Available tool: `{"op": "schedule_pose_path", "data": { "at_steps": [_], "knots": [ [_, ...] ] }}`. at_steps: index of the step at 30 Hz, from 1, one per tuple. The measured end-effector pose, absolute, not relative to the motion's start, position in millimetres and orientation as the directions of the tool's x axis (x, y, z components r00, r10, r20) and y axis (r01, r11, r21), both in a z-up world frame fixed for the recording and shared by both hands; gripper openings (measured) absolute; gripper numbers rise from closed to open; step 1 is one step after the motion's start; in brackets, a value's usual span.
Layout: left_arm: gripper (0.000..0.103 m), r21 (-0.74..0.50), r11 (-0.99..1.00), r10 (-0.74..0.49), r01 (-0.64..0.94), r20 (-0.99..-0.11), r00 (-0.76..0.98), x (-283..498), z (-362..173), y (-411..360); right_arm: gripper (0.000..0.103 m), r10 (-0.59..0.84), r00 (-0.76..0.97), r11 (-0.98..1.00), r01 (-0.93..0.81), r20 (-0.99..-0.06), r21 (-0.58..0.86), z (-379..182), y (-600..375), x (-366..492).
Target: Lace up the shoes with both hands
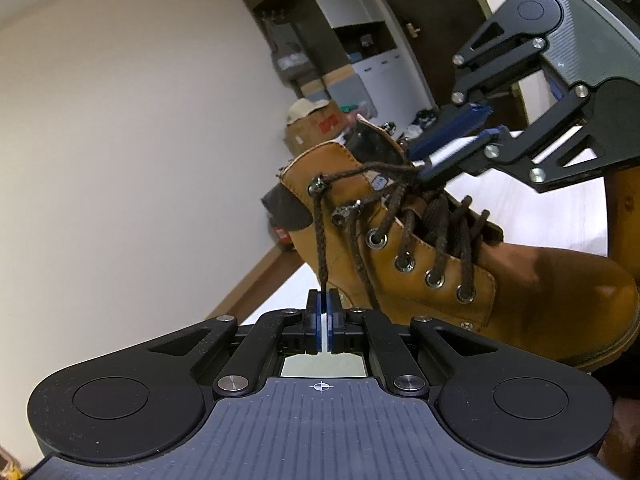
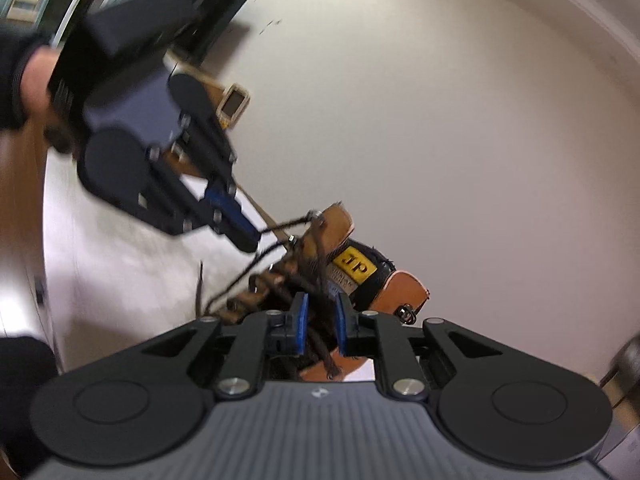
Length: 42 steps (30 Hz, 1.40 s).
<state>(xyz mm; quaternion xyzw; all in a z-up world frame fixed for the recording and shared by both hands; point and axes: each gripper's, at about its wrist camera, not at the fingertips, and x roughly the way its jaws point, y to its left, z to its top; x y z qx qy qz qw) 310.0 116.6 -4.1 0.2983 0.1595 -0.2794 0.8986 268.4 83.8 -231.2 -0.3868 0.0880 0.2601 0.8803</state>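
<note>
A tan leather boot (image 1: pixel 440 280) with dark brown laces lies on a white table, toe towards the right in the left wrist view. My left gripper (image 1: pixel 324 300) is shut on a lace strand (image 1: pixel 320 240) that runs taut up to the top hook (image 1: pixel 318 186). My right gripper (image 1: pixel 422 162) hovers over the boot's tongue with its jaws apart, and a lace from the hook reaches its lower fingertip. In the right wrist view the right gripper (image 2: pixel 322 314) stands open with loose laces (image 2: pixel 320 344) between its blue pads, untouched. The left gripper (image 2: pixel 246 238) is blurred and pinches a lace.
The white table (image 1: pixel 540 208) carries the boot (image 2: pixel 400 292). A plain wall fills the left. Behind stand a cardboard box (image 1: pixel 316 124) and shelves with clutter (image 1: pixel 360 48). A person's hand (image 2: pixel 36 80) holds the left gripper at the upper left.
</note>
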Motion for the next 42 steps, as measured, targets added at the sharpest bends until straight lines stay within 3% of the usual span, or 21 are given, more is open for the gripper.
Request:
{"op": "schedule_pose_path", "data": {
  "at_steps": [3, 4, 9, 17, 23, 30, 35, 39, 42],
  "knots": [
    [0.002, 0.444, 0.666, -0.403, 0.599, -0.461, 0.790, 312.1, -6.4, 114.4, 0.011, 0.390, 0.852, 0.553, -0.520, -0.349, -0.651, -232.4, 91.5, 275.9],
    [0.002, 0.443, 0.666, -0.402, 0.600, -0.464, 0.789, 313.0, -7.4, 113.6, 0.003, 0.397, 0.849, 0.563, -0.526, -0.349, -0.637, -227.9, 89.7, 278.4],
    [0.002, 0.431, 0.667, -0.401, 0.608, -0.480, 0.780, 314.5, -13.4, 113.3, 0.003, 0.412, 0.863, 0.594, -0.497, -0.292, -0.632, -205.4, 86.4, 277.0],
    [0.002, 0.418, 0.671, -0.385, 0.613, -0.511, 0.769, 325.9, -22.7, 101.2, 0.003, 0.414, 0.871, 0.568, -0.475, -0.265, -0.673, -217.1, 110.3, 305.4],
    [0.002, 0.420, 0.685, -0.363, 0.595, -0.512, 0.779, 337.3, -28.3, 96.0, 0.012, 0.411, 0.860, 0.553, -0.498, -0.302, -0.668, -215.8, 108.1, 294.6],
    [0.003, 0.400, 0.713, -0.352, 0.576, -0.507, 0.787, 346.9, -32.6, 88.8, 0.012, 0.447, 0.822, 0.546, -0.563, -0.353, -0.620, -209.7, 112.6, 279.8],
    [0.007, 0.423, 0.698, -0.300, 0.578, -0.560, 0.772, 347.1, -44.6, 95.1, 0.012, 0.450, 0.808, 0.565, -0.587, -0.380, -0.580, -211.8, 111.5, 279.3],
    [0.008, 0.333, 0.678, -0.383, 0.655, -0.601, 0.701, 351.8, -46.7, 96.0, 0.012, 0.450, 0.804, 0.592, -0.594, -0.389, -0.544, -208.6, 107.2, 280.0],
    [0.018, 0.257, 0.661, -0.458, 0.705, -0.606, 0.650, 358.5, -45.5, 82.8, 0.012, 0.446, 0.805, 0.610, -0.593, -0.391, -0.525, -207.5, 104.0, 283.1]
  ]
}}
